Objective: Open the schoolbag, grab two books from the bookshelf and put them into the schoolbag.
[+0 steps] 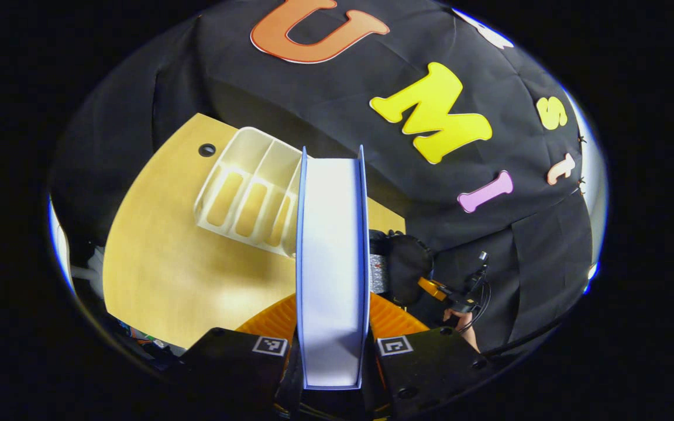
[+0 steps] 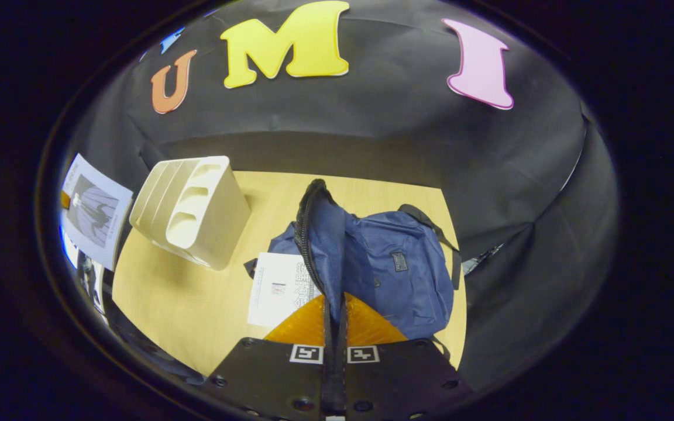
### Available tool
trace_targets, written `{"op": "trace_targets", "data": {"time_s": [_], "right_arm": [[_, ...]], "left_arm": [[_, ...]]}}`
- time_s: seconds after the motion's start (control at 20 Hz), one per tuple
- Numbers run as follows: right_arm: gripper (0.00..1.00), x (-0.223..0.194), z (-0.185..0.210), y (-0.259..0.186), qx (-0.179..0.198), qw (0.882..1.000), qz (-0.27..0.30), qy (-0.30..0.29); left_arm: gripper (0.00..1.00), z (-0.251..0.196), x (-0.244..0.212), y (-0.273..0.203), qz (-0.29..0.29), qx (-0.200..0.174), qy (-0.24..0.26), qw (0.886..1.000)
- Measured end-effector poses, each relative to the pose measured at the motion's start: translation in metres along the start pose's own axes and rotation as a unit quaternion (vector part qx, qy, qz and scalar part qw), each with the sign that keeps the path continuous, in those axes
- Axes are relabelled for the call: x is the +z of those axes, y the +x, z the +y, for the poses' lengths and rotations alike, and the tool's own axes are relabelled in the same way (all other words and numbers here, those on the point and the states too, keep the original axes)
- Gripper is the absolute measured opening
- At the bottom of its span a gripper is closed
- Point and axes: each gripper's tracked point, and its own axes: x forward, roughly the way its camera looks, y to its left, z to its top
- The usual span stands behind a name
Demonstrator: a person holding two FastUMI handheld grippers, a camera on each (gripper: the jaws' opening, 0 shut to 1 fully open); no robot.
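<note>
My left gripper (image 1: 332,324) is shut on a book (image 1: 332,245), held edge-on so its white pages and thin blue covers point away from me, above the table. Behind the book stands the white slotted bookshelf (image 1: 243,193), its slots bare. My right gripper (image 2: 334,313) is shut on the zipper rim of the blue schoolbag (image 2: 395,269) and holds the opening up. A white book (image 2: 278,289) lies in the bag's mouth. In the right gripper view the bookshelf (image 2: 191,207) stands left of the bag, and the held book (image 2: 91,210) hangs at the far left.
The wooden table (image 1: 161,263) carries the rack and the bag; a small round hole (image 1: 206,149) marks its far corner. A hand with the other gripper (image 1: 460,304) shows to the right of the held book. Black cloth walls close in behind.
</note>
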Motion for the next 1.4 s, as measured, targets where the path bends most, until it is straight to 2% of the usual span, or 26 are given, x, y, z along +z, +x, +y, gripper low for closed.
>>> {"op": "trace_targets", "data": {"time_s": [0.2,0.3,0.4,0.6,0.75,0.9,0.95,1.1,1.2,1.4], "right_arm": [[0.0,0.001,-0.005,-0.003,-0.008,1.0,-0.002,-0.011],[0.0,0.002,-0.009,-0.003,-0.011,1.0,-0.003,-0.006],[0.0,0.002,-0.014,-0.003,-0.013,1.0,-0.003,0.0],[0.0,0.001,-0.02,-0.007,-0.013,1.0,-0.001,-0.004],[0.0,0.003,-0.026,-0.009,-0.014,1.0,0.0,-0.003],[0.03,0.003,-0.03,-0.009,-0.013,1.0,-0.001,0.003],[0.0,0.003,-0.031,-0.01,-0.013,1.0,-0.001,0.003],[0.03,0.005,-0.034,-0.01,-0.01,1.0,0.0,0.004],[0.0,0.005,-0.035,-0.01,-0.009,1.0,0.001,0.004],[0.03,0.007,-0.035,-0.009,-0.006,1.0,0.001,0.0]], "left_arm": [[0.41,-0.042,-0.03,0.042,0.026,-0.063,0.023,0.997],[0.42,-0.066,-0.045,0.07,0.041,-0.105,0.014,0.993],[0.42,-0.079,-0.058,0.1,0.05,-0.127,-0.003,0.991],[0.41,-0.092,-0.08,0.167,0.056,-0.141,-0.015,0.988],[0.41,-0.097,-0.105,0.212,0.068,-0.133,-0.019,0.989],[0.42,-0.107,-0.119,0.247,0.068,-0.138,-0.049,0.987],[0.42,-0.109,-0.121,0.262,0.062,-0.131,-0.05,0.988],[0.42,-0.105,-0.128,0.298,0.053,-0.096,-0.019,0.994],[0.42,-0.114,-0.13,0.316,0.057,-0.108,-0.027,0.992],[0.42,-0.122,-0.136,0.346,0.061,-0.121,-0.053,0.989]]}}
